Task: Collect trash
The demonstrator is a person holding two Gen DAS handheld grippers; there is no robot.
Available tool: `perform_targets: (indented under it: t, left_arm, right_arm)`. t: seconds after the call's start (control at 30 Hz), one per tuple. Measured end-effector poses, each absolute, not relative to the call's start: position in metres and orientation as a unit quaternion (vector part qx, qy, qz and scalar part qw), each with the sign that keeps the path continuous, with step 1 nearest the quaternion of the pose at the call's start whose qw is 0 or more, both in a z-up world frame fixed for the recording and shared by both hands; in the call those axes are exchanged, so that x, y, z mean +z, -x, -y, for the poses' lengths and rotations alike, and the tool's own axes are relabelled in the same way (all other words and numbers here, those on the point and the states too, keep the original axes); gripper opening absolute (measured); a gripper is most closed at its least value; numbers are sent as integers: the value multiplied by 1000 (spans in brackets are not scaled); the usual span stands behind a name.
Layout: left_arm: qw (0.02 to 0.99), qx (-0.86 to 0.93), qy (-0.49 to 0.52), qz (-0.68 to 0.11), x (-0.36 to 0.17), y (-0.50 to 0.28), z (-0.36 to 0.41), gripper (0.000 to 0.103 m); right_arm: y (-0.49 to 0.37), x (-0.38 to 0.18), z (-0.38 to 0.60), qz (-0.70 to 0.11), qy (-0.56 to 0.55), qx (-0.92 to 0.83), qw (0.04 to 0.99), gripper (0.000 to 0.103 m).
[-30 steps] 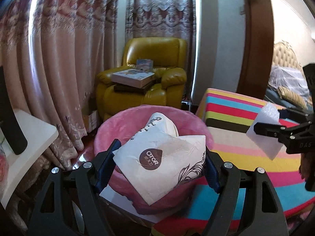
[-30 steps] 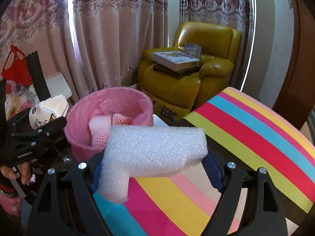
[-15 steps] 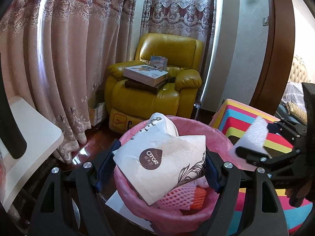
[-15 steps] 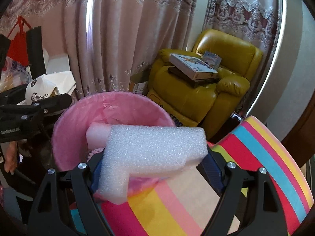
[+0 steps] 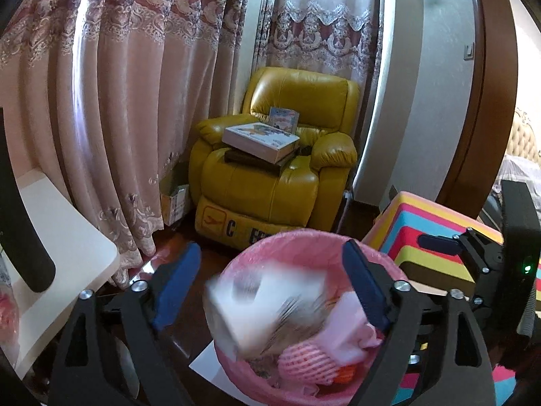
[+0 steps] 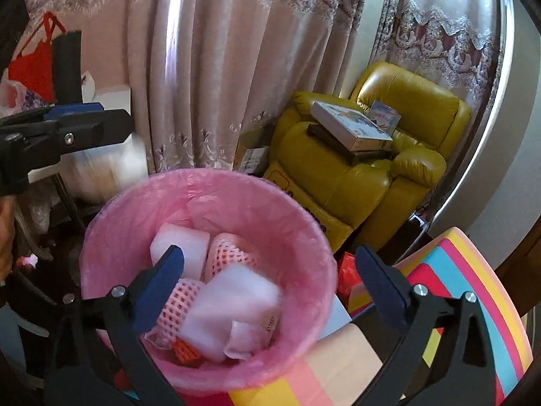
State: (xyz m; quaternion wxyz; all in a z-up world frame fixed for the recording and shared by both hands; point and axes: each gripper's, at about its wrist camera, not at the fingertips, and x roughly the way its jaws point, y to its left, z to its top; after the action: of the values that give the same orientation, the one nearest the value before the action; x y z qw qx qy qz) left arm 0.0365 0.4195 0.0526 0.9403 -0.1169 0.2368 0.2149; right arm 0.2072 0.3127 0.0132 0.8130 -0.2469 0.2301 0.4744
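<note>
Hovering over pink bin (image 6: 101, 237) rim, left tongs (image 5: 267, 284) spread, right tongs (image 6: 270, 280) spread

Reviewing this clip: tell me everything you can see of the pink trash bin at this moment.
The pink trash bin is a round, upright bin lined with a thin, crinkled pink plastic bag folded over its rim. It stands on the floor beside the striped table, in front of the yellow armchair. Inside lie white foam blocks and pink foam fruit nets. A motion-blurred paper bag is dropping in. Both grippers hover open above it, not touching it.
</note>
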Motion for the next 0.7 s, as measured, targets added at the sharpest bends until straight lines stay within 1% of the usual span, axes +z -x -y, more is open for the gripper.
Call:
perform_targets:
  t: [0.07,0.1,0.13,0.3,0.43,0.6,0.7]
  left_arm:
    - [943,209,112,-234,55,-38,-415,87]
    - [944,207,109,-232,56,-39,-412,91]
    - [945,208,105,-230,56,-40,-408,93]
    - [945,206,106,-232,53,-43,-399,93]
    - [940,238,85,-230,51,-34,-383,97]
    - [930,303,28,-207,59,-1,-356,97]
    - [924,324,7,-205,65,27,-336,97]
  right_arm:
    - [-210,21,-297,-227,228,474,820,98]
    - [-212,27,-284,-226,214,473,824,98]
    - [-213,31,-274,-224,204,471,828,98]
    - [-206,45,-216,-216,171,458,845,98]
    - [-190,51,-186,-207,162,451,853,98]
    - [-160,57,-157,-188,149,450,860,98]
    - [-140,62,-147,-168,150,456,861,98]
